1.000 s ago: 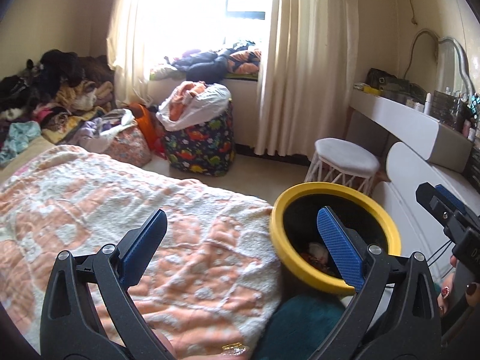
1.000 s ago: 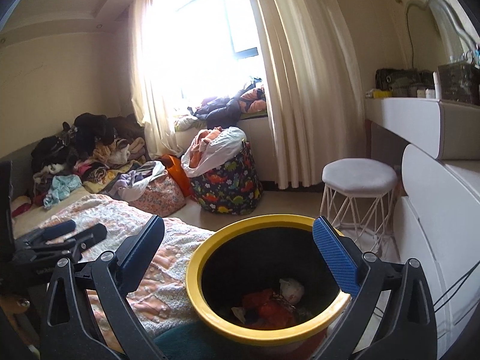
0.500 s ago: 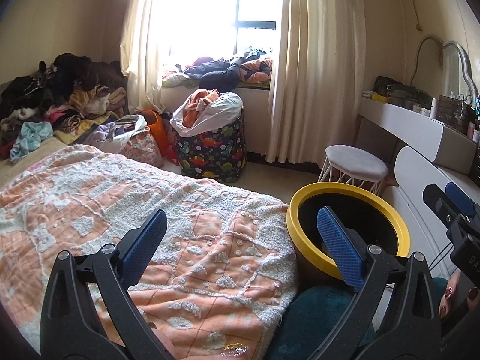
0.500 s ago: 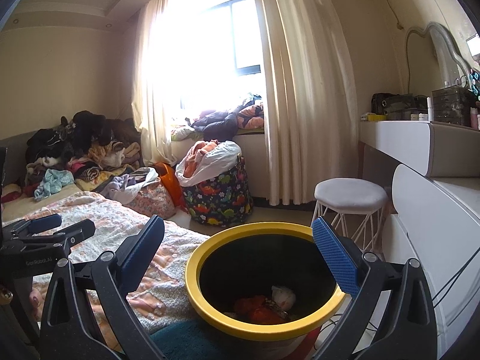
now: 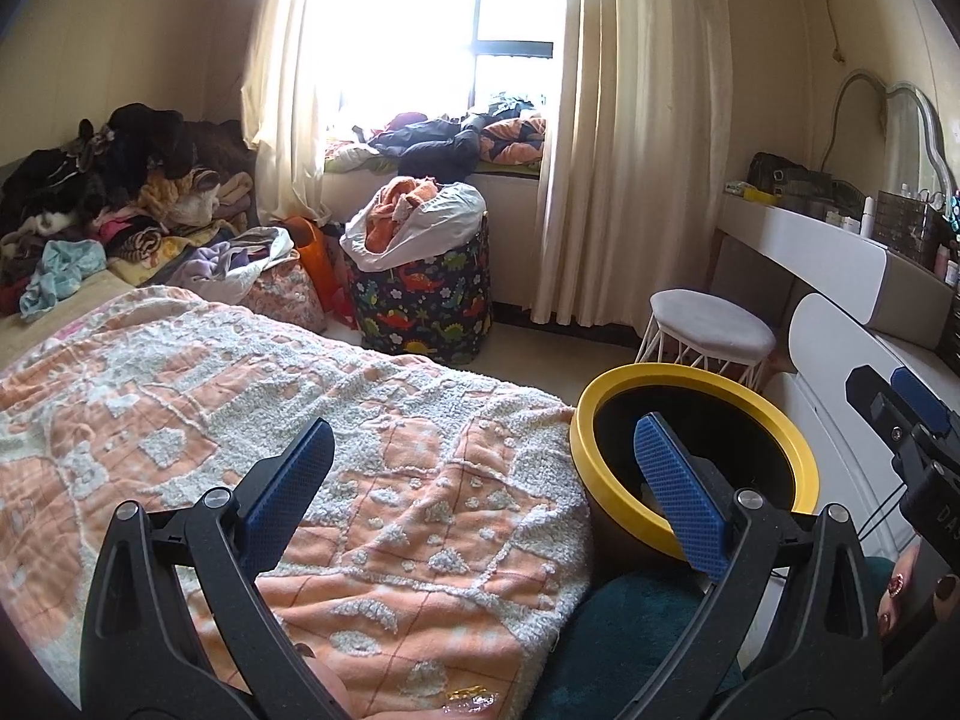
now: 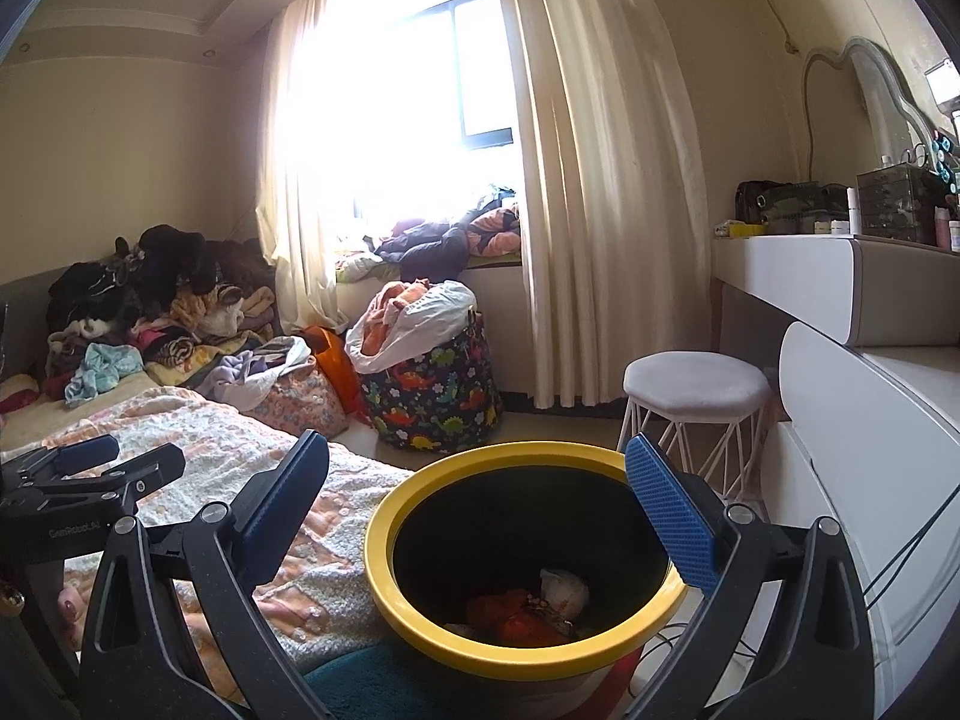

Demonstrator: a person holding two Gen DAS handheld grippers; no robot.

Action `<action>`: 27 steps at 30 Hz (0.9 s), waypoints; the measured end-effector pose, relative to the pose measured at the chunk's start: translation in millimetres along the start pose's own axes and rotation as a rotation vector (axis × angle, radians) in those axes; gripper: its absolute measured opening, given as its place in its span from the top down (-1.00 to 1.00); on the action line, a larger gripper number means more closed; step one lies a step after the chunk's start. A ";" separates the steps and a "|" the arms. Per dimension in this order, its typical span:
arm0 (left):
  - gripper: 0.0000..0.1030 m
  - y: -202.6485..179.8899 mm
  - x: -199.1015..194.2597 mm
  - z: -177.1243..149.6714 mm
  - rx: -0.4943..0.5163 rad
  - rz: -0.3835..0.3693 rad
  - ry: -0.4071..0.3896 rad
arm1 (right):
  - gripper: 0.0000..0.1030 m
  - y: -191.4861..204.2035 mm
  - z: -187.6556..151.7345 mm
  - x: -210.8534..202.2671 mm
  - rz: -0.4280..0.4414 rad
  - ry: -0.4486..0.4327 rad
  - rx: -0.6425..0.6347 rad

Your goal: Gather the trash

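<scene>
**Both grippers empty beside a partly filled bin**

Right wrist view looked straight down into the yellow-rimmed bin (image 6: 528, 558), which stood on the floor against the foot of the bed. At the bottom of the bin lay the collected trash (image 6: 528, 612): crumpled orange-red scraps and a pale wad beside them. The right gripper (image 6: 480, 516) hung just above the rim with its fingers spread wide, one toward 9 o'clock over the bedspread and one toward 3 o'clock over the bin's far edge, and nothing was between them.

From the left wrist view, the left gripper (image 5: 486, 492) sat over the orange-and-white bedspread (image 5: 300, 420), its fingers equally wide apart and holding nothing. The bin appeared at about 3 o'clock of that view. A small shiny wrapper (image 5: 468, 697) lay on the bedspread at 6 o'clock, close to the gripper's body.

I judged the task to be partway along. Some rubbish was already in the bin, and the shiny wrapper looked like the nearest piece left to pick up. Clothes were heaped at 10 o'clock on the bed and at 12 o'clock on the window sill, yet I could not tell whether any trash lay among them. The stool (image 5: 711, 330) and the floor by the curtain showed no litter that I could make out.
</scene>
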State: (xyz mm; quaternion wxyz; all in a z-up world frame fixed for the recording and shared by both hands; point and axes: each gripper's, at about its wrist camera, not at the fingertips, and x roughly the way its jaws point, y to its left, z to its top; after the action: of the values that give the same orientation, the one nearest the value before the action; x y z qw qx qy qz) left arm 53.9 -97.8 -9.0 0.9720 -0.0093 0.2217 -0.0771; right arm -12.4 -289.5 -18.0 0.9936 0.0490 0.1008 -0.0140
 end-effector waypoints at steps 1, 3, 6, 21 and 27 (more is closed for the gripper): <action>-0.79 -0.1 -0.1 0.1 0.000 0.001 0.000 | -0.87 -0.2 0.1 0.0 0.000 -0.001 0.000; -0.79 -0.3 -0.6 -0.1 0.000 0.002 -0.002 | -0.87 -0.7 0.0 0.0 0.000 -0.003 -0.003; -0.79 -0.1 -0.6 -0.2 0.000 0.001 -0.003 | -0.87 -1.7 -0.5 -0.8 -0.003 -0.007 -0.002; -0.79 -0.3 -0.5 -0.6 0.002 0.004 0.001 | -0.87 -3.3 -0.7 -0.7 -0.007 -0.008 0.000; -0.79 -0.1 -0.2 -0.5 0.000 0.002 0.004 | -0.87 -3.4 -1.1 -0.5 -0.006 -0.007 0.000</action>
State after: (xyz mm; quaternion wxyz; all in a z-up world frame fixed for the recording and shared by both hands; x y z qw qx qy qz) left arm 53.5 -97.9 -9.3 0.9717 -0.0086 0.2237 -0.0761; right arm -13.2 -292.8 -19.3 0.9939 0.0486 0.0975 -0.0171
